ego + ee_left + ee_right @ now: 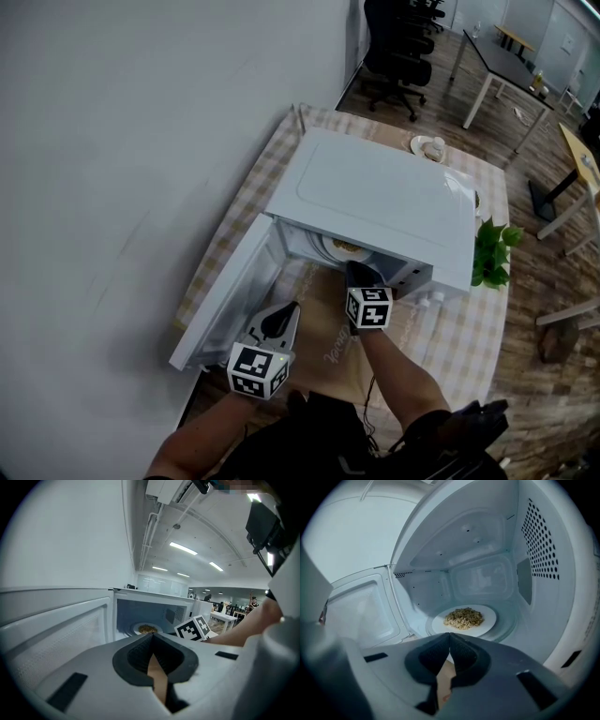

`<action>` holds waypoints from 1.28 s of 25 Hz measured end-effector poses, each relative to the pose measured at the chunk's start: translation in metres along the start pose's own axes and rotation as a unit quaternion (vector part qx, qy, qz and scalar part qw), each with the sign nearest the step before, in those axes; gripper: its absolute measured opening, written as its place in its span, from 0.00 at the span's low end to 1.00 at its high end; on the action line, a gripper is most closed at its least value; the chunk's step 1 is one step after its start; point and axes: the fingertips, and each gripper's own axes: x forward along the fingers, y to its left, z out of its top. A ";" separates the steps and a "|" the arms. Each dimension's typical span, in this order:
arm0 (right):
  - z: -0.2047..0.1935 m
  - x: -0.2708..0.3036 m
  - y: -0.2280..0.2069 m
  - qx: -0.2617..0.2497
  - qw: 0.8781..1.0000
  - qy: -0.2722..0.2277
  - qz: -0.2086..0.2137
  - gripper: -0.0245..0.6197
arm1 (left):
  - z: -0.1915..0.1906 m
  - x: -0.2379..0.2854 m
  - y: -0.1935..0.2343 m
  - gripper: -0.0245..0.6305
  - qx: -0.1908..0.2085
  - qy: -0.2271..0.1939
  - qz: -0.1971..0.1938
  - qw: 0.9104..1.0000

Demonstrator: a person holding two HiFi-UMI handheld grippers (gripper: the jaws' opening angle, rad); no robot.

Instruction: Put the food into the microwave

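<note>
The white microwave stands on the table with its door swung open to the left. Inside, a white plate with a heap of brown food rests on the turntable; the plate also shows in the other two views. My right gripper is shut and empty at the mouth of the cavity, just in front of the plate and apart from it. My left gripper is shut and empty, lower left, beside the open door.
A checked cloth covers the table. A small dish sits behind the microwave and a green plant to its right. A white wall runs along the left. Office chairs and desks stand further back.
</note>
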 end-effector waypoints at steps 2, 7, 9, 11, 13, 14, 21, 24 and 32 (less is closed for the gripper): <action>0.001 0.002 0.000 0.003 1.000 0.005 -0.001 0.05 | 0.001 -0.002 0.000 0.05 0.002 -0.001 -0.001 1.000; 0.003 -0.007 0.005 -0.002 1.000 0.009 0.004 0.05 | 0.004 -0.008 -0.002 0.05 0.005 -0.004 -0.004 1.000; 0.003 -0.017 0.012 -0.006 1.000 0.005 0.011 0.05 | 0.005 -0.011 -0.005 0.05 0.007 -0.007 -0.007 1.000; 0.004 -0.028 0.021 -0.009 1.000 -0.002 0.018 0.05 | 0.008 -0.017 -0.007 0.05 0.008 -0.013 -0.010 1.000; 0.008 -0.041 0.029 -0.012 1.000 -0.009 0.024 0.05 | 0.011 -0.024 -0.011 0.05 0.010 -0.019 -0.015 1.000; 0.011 -0.049 0.034 -0.015 0.999 -0.013 0.027 0.05 | 0.012 -0.028 -0.014 0.05 0.011 -0.022 -0.018 1.000; 0.033 -0.110 0.072 -0.028 0.997 -0.051 0.050 0.05 | 0.021 -0.059 -0.031 0.05 0.009 -0.060 -0.048 0.997; 0.038 -0.136 0.087 -0.027 0.996 -0.065 0.053 0.05 | 0.023 -0.074 -0.036 0.05 0.012 -0.068 -0.052 0.996; 0.058 -0.210 0.122 -0.048 0.992 -0.106 0.046 0.05 | 0.041 -0.117 -0.058 0.05 -0.007 -0.107 -0.094 0.990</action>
